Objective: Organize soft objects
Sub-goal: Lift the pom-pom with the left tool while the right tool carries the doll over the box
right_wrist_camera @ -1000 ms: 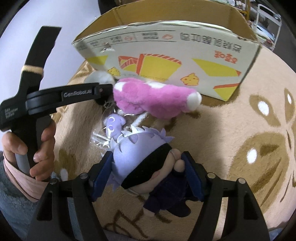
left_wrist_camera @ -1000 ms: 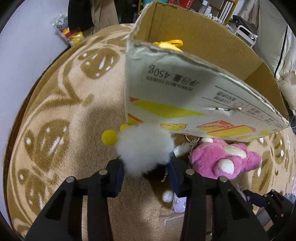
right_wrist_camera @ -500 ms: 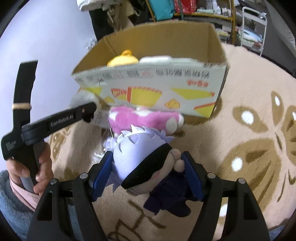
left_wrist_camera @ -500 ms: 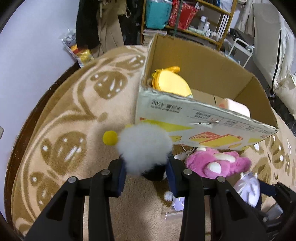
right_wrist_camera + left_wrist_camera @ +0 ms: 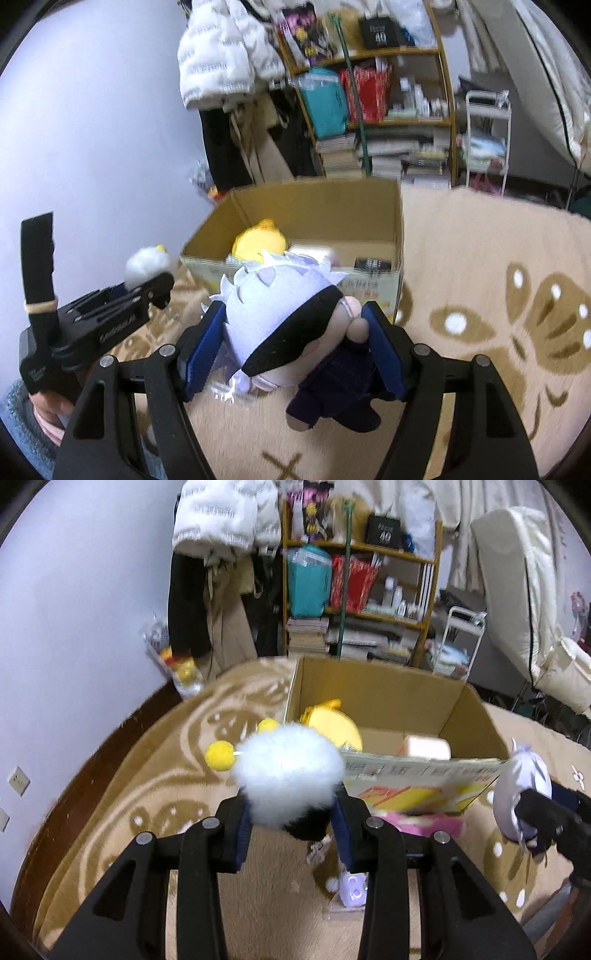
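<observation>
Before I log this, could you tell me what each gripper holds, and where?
Left gripper: fluffy white pom-pom toy, lower body. Right gripper: lilac-haired blindfolded plush doll, head sides.

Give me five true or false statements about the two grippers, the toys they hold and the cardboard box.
1. The left gripper is clamped on a fluffy white toy. True.
2. The right gripper is empty. False: it is clamped on a doll with pale spiky hair and a black blindfold.
3. The box is empty. False: a yellow plush lies inside it.
4. A pink plush lies on the rug against the box's near side. True.
5. The box stands on a bare wooden table. False: it stands on the patterned tan rug.
</observation>
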### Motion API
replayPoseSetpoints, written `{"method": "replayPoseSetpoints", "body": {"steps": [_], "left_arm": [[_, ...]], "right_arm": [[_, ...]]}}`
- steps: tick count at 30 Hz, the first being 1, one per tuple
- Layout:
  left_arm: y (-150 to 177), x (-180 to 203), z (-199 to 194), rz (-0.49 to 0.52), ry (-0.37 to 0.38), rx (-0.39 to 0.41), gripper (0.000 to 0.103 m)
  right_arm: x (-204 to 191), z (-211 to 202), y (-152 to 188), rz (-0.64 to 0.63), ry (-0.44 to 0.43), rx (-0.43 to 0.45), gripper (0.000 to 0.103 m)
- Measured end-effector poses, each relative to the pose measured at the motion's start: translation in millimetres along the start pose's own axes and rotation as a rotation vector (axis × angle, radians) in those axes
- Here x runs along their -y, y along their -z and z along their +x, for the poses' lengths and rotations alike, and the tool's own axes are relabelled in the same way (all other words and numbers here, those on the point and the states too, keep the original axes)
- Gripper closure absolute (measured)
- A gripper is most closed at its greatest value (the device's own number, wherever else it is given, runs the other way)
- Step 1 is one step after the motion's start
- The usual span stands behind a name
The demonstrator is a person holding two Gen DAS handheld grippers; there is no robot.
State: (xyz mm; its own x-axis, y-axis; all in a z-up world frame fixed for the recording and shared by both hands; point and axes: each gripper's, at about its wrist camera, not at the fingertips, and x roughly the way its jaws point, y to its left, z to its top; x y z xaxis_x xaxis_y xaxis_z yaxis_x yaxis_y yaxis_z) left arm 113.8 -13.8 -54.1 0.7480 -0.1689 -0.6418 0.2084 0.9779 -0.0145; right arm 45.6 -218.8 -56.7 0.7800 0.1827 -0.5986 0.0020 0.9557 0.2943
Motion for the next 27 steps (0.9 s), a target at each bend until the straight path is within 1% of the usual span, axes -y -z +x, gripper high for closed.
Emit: {"method": "replayPoseSetpoints", "body": {"steps": [3, 8, 10, 13, 15, 21, 27], "left_arm": [[-3, 3, -9, 0.010, 0.008, 0.046, 0.067], [-11, 9, -16, 0.024, 0.001, 0.121, 0.067], [-15, 12, -15, 0.028, 0.003, 0.140, 0.067], [-20, 15, -11, 0.028, 0.016, 0.149, 0.067], [-22, 17, -9, 0.034, 0.017, 0.161, 0.067], [-34, 28, -10, 0.063, 0.034, 0.219, 0.067], [-48, 38, 2, 0.101, 0.023, 0.237, 0.067]], "right_arm": [[-2, 0, -8, -0.015, 0.002, 0.047, 0.025], [-3, -2, -21, -0.031, 0.033, 0.107, 0.025], [-1, -2, -24, -0.041, 0.035, 0.142, 0.025], [-4, 1, -30, -0.082, 0.074, 0.186, 0.025], [-5, 6, -35, -0.097, 0.083, 0.195, 0.025], [-2, 20, -42, -0.092, 0.068, 0.181, 0.025], [2, 28, -47, -0.106, 0.066, 0.184, 0.024]]}}
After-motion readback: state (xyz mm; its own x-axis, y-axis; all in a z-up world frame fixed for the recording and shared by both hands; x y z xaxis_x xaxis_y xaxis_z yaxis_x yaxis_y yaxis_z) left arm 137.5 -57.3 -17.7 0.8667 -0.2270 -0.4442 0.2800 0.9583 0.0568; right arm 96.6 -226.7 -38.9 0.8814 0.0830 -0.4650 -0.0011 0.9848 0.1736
